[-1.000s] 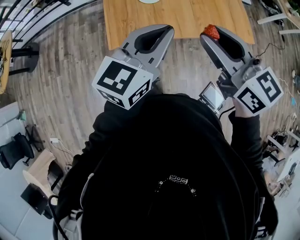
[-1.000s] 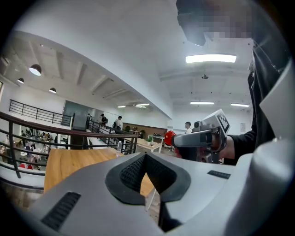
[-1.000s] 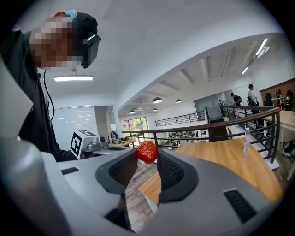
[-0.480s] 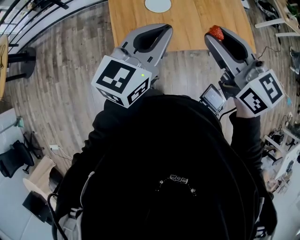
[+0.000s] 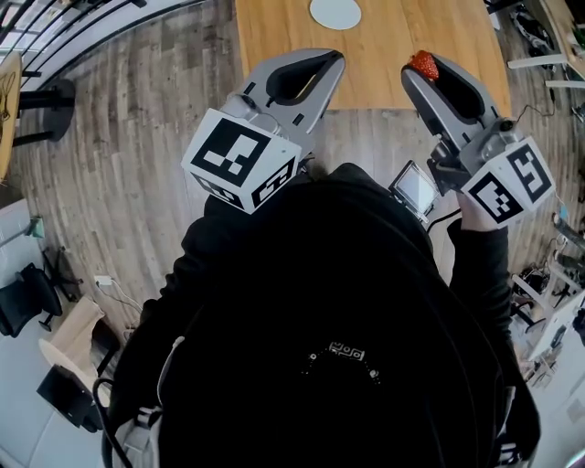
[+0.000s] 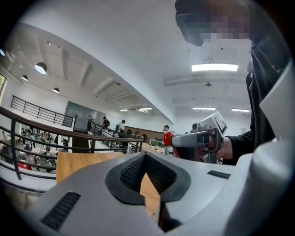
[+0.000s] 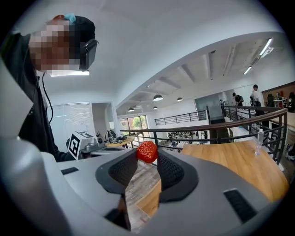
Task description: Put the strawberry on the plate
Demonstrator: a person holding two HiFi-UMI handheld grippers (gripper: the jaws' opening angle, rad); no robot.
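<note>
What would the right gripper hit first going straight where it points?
Likely the table: the right gripper, holding the strawberry, tilts slightly down past its near edge. The plate lies left of that line. Depth unclear.

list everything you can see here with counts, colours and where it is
round white plate: 1, white, far part of the table, top edge of the head view
red strawberry: 1, red, clamped at the right tool's tips
light wooden table: 1, light brown, ahead of the person
grey-brown plank floor: 1, grey-brown, under and left of the table
black metal railing: 1, black, beyond the table
black office chair: 1, black, left edge of the head view
left tool: 1, grey with black pads, jaws together, empty
right tool: 1, grey with black pads, shut on the strawberry
black-and-white marker cubes: 2, one on each tool
person's black top: 1, black, bottom of the head view
</note>
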